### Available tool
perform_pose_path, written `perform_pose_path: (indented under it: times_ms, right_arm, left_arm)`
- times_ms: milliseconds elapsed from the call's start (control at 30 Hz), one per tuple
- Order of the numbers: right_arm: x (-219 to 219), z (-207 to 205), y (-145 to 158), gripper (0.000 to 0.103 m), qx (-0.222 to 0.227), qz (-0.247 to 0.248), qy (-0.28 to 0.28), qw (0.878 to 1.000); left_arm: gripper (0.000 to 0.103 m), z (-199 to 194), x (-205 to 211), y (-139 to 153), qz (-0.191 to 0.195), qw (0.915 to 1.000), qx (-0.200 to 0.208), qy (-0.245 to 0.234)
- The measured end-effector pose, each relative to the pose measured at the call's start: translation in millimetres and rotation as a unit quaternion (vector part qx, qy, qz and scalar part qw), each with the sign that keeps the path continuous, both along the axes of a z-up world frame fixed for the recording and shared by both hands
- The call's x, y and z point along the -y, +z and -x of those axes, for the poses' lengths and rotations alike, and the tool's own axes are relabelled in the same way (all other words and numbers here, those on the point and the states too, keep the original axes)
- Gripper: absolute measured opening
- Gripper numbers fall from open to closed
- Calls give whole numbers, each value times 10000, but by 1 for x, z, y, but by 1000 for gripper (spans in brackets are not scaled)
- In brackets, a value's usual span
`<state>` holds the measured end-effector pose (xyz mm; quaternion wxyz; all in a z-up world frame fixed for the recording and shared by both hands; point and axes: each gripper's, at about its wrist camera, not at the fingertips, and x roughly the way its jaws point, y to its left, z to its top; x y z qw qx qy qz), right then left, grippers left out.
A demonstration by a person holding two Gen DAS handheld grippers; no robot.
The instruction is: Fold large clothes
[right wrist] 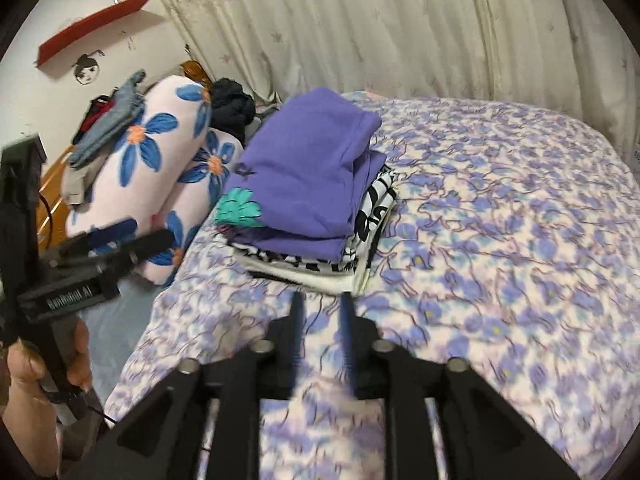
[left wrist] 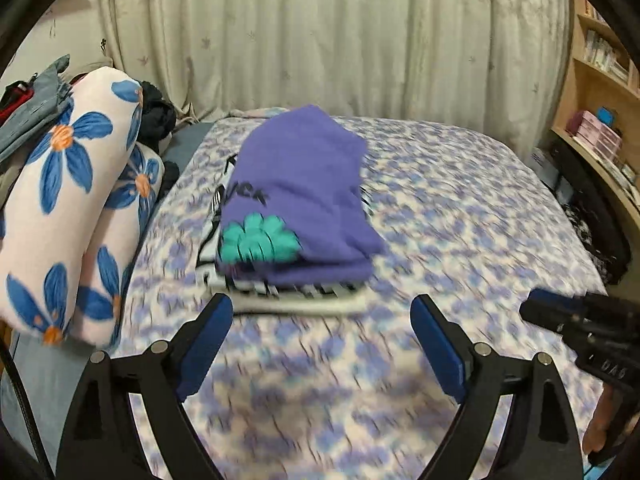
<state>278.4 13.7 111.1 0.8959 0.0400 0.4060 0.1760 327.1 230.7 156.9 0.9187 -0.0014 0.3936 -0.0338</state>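
**Purple garment folded and stacked; both tools clear of it**

The purple sweatshirt [left wrist: 296, 196] lies folded on top of a black-and-white patterned garment [right wrist: 372, 208], and the two make a neat stack on the bed [left wrist: 460, 216], toward the side where the flowered bolster pillows [left wrist: 60, 200] lie. It looks soft and thick, light enough to lift but floppy: it will sag and unfold if you take one layer only. If you must move it, pinch through all layers at the near folded edge, one tool toward each corner, or slide under the whole stack.

Your left tool [left wrist: 320, 344] stands wide apart with nothing between its blue pads [left wrist: 438, 348], just short of the stack's near edge. Your right tool [right wrist: 322, 336] is only narrowly parted, also empty, hovering over the blanket on the near side of the stack.

Beyond the stack hangs a pale curtain [left wrist: 320, 32]; a dark clothes heap [right wrist: 232, 108] sits by the pillows.
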Motion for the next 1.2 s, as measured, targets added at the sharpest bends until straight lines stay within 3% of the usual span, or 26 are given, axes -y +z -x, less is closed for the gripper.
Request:
perform_pose_path:
  times_ms: [167, 267, 433, 600, 733, 933, 1033, 1200]
  right_arm:
    - [23, 64, 40, 43, 169, -49, -24, 9998]
    - [40, 98, 54, 52, 129, -99, -26, 9999]
    - [64, 152, 71, 59, 111, -86, -10, 9999]
    - [88, 193, 78, 71, -89, -177, 53, 9998]
    - [107, 222, 75, 71, -278, -281, 101, 9992]
    - [135, 262, 48, 72, -548, -413, 139, 9975]
    - [146, 271, 18, 72, -815, -432, 25, 9957]
    - [160, 282, -39, 72, -1031, -496, -269, 9931]
  left_arm:
    - [90, 80, 32, 33, -180, 9997, 164, -81]
    - [97, 123, 56, 48, -318, 9992, 215, -108]
    - [98, 179, 99, 63, -526, 9981, 272, -188]
    - [98, 213, 126, 67, -359, 9991, -14, -212]
    - [98, 240, 142, 69, -178, 9990, -347, -198]
    - [99, 273, 154, 53, 17, 9989, -347, -316]
    - [99, 282, 160, 26, -105, 9984, -476, -286]
    - [99, 302, 179, -28, -284, 9992, -246, -148]
